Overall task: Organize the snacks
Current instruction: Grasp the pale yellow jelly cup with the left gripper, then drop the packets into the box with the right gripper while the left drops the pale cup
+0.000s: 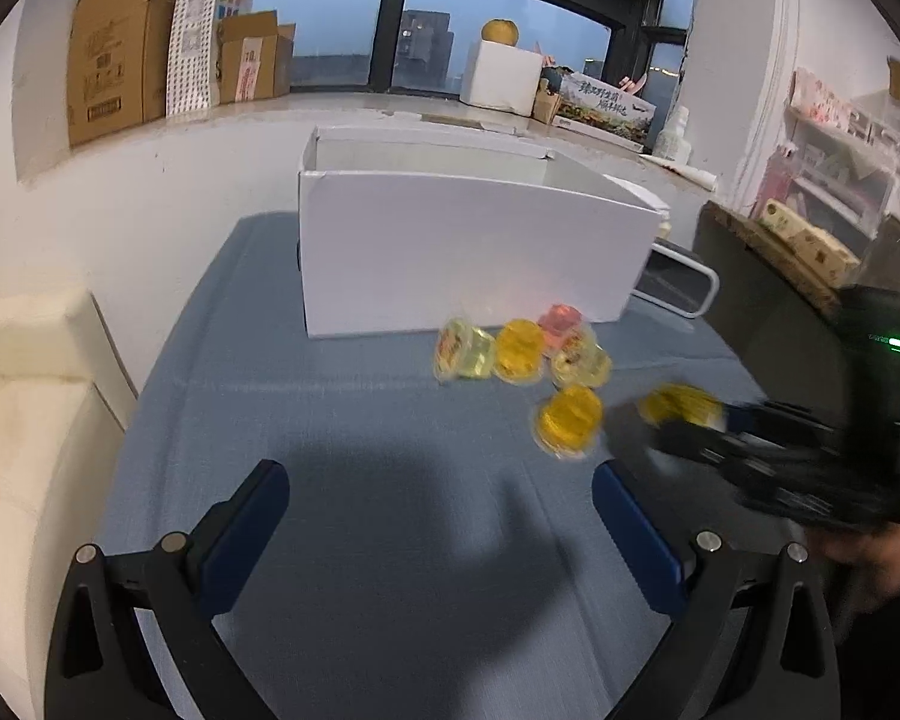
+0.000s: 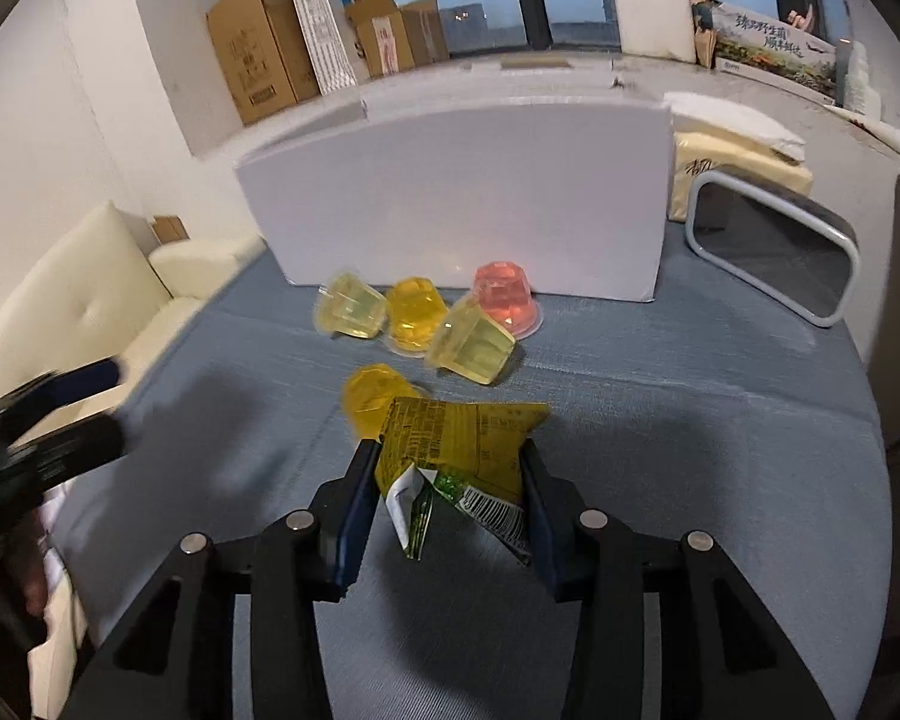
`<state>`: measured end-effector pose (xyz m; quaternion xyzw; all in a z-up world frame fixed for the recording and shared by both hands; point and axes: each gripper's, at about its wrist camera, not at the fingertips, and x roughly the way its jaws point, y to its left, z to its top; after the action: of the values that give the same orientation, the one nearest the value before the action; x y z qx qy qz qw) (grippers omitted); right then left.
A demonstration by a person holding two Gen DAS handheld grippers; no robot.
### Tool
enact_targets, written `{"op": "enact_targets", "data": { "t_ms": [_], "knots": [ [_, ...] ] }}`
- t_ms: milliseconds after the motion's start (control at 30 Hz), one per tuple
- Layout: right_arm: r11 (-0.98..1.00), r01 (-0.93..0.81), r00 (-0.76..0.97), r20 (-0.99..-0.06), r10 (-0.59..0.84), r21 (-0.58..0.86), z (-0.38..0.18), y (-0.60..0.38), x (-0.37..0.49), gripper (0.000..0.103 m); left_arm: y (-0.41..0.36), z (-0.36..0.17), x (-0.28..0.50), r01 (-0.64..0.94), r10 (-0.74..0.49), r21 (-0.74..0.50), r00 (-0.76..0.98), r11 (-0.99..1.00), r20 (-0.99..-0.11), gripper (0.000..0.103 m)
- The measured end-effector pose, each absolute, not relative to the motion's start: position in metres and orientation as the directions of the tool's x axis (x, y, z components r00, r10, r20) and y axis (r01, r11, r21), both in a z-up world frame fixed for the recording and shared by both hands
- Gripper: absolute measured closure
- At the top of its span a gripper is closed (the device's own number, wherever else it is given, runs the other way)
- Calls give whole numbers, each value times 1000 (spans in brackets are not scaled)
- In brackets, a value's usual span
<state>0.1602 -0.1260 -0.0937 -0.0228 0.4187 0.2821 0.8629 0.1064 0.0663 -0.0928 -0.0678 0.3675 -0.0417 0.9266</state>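
Note:
A white open box (image 1: 450,240) stands on the blue-grey table; it also shows in the right wrist view (image 2: 462,198). Several jelly cups lie in front of it: pale yellow (image 2: 354,312), orange (image 2: 414,312), pink (image 2: 504,294), another pale yellow (image 2: 474,348) and an orange one (image 2: 372,390) nearer. My right gripper (image 2: 450,468) is shut on a yellow snack packet (image 2: 456,438) above the table; it also shows blurred in the left wrist view (image 1: 684,408). My left gripper (image 1: 438,492) is open and empty over bare table, left of the cups (image 1: 516,354).
A grey-framed mirror-like object (image 2: 774,246) lies right of the box, with a tissue pack (image 2: 744,162) behind. A cream sofa (image 1: 24,396) sits left of the table. Cardboard boxes (image 1: 120,48) line the windowsill.

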Motion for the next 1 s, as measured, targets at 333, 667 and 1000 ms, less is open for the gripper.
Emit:
{"op": "enact_targets", "data": {
  "t_ms": [333,667,1000],
  "knots": [
    [849,-486,543,-691,478,206,-71,-150,127,55,47,-118,198,82,-121,-89,666,993,-736,0],
    [870,-440,541,-707,456,224,-80,-165,132,55,46,-144,246,86,-118,-83,599,993,-792,29],
    [869,-444,534,-714,453,220,-83,-159,132,55,52,-120,210,120,-176,-129,669,984,-722,65]
  ]
}}
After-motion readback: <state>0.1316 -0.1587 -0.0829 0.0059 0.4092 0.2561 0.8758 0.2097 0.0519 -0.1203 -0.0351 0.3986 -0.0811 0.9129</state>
